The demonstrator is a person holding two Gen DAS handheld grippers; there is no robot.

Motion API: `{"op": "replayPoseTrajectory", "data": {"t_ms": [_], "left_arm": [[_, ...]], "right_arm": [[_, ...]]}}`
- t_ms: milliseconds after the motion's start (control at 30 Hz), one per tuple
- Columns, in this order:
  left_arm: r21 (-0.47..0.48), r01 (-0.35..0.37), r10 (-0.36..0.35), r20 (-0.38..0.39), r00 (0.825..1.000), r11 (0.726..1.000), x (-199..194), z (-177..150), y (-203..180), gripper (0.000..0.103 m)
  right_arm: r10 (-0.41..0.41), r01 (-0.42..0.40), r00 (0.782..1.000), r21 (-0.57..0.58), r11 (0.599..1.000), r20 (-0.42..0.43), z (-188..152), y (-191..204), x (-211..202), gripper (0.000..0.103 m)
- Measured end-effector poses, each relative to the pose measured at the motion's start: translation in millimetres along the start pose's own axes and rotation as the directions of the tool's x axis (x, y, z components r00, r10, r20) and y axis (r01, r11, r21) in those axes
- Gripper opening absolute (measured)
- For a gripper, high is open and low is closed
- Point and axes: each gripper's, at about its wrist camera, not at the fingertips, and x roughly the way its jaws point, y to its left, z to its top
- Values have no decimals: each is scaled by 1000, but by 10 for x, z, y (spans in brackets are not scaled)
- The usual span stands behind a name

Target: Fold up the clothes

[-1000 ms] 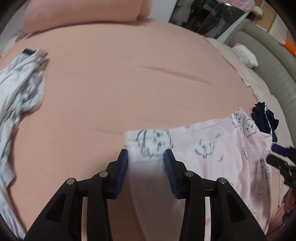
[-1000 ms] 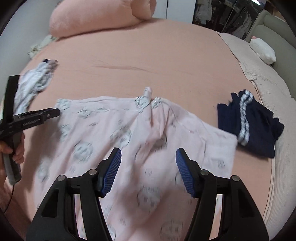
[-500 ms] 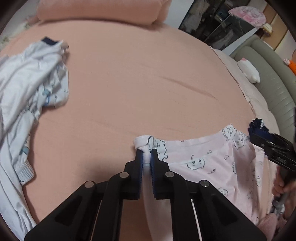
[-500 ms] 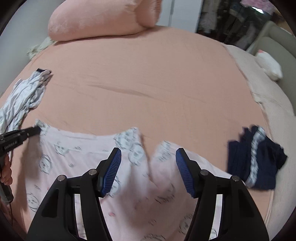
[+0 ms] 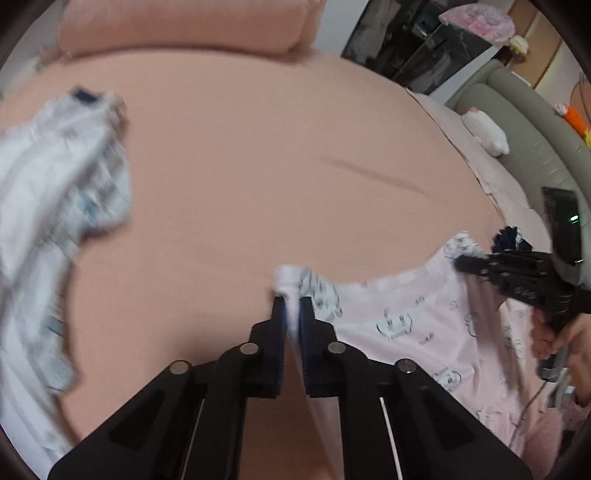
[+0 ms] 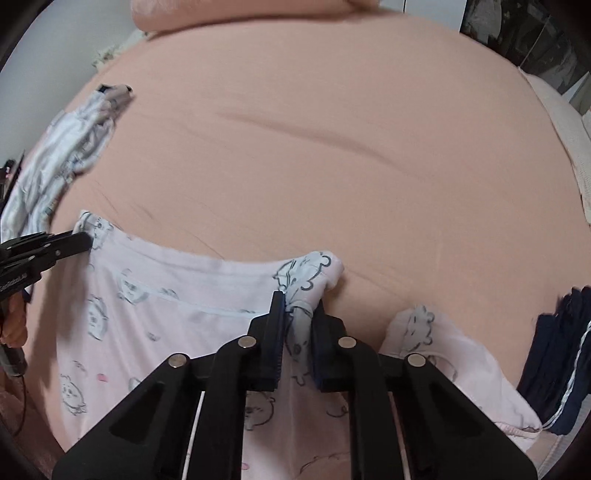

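The pink garment (image 6: 177,317) lies flat on the bed (image 6: 332,177), its printed top edge running across both views, and that edge is the line the coming fold turns on. Nearest, the right gripper (image 6: 298,314) has just been closing, and its blue pads now pinch a bunched corner of that edge, cloth plainly caught between them. From this corner the edge stretches away to the left, sagging a little in the middle, to the opposite corner. There the left gripper (image 5: 291,308) is clamped almost fully shut on a thin fold of white hem; it too has just been closing. Each hand thus has one end of the same edge, neither nearer to the body of the cloth, which hangs back toward the person from both grips. I judge the next move wants both corners carried together, kept level, so the long axis stays square. Just right of the garment lies a navy piece (image 6: 561,354); left of it and farther off, a white printed one (image 6: 62,155); beyond the garment, at the bed's far end, a pillow (image 5: 184,26).
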Motion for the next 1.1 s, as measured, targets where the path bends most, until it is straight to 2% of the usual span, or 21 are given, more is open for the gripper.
{"op": "replayPoseTrajectory", "data": {"t_ms": [100,200,367,433,500,567,600,667,700,733,767,800,833,900,933,1000,1033,1100], "left_arm": [[12,-49,48,35,998,999,-161,68,0,6],[8,-72,72,52,996,997,-210,111,55,6],[-30,-120,121,27,992,992,8,6,370,6],[-54,-142,143,2,990,988,228,-80,433,10],[-97,-121,126,53,991,988,211,-96,482,11],[-146,-142,153,66,986,979,133,-54,543,18],[-167,-157,171,74,982,973,87,-36,568,29],[-177,-228,251,119,961,957,-70,-24,555,31],[-143,-206,224,126,966,968,-120,-7,508,31],[-94,-134,143,95,985,987,-123,5,414,31],[-43,-60,63,57,996,997,-120,12,310,31],[14,2,-2,9,1000,1000,-88,-11,164,31],[66,19,-18,-7,1000,998,-67,-46,41,31],[175,12,-5,-38,999,984,38,-128,-197,31],[212,-17,31,-61,998,977,141,-177,-279,31],[234,-109,129,-72,989,966,317,-202,-292,31],[221,-133,149,-59,987,966,336,-173,-266,33],[174,-168,178,-44,983,970,324,-110,-218,33]], "right_arm": [[27,-26,998,-8,1000,56,101,62,-155,10],[13,-11,998,-30,999,68,247,129,-125,10],[2,-4,999,41,999,47,409,46,222,10],[-21,19,999,72,997,28,426,3,438,10],[-22,17,998,94,995,61,403,-44,530,10],[-13,-2,994,142,990,107,405,-136,508,12],[-11,-9,994,175,985,110,414,-190,474,15],[-26,-1,991,205,979,131,421,-239,347,26],[-49,20,987,189,982,153,417,-212,250,32],[-72,42,982,172,984,175,414,-185,152,33],[-68,41,979,141,989,191,390,-116,62,34],[-54,33,977,106,994,205,360,-33,-27,35],[-28,16,980,60,998,197,313,87,-72,35],[4,0,988,-26,1000,153,206,318,-57,35],[-3,11,992,-61,998,123,152,405,15,35],[-21,30,998,-132,991,63,44,581,160,33],[-32,37,999,-167,985,33,-10,669,232,33],[-91,94,996,-155,983,27,-27,643,395,35]]}}
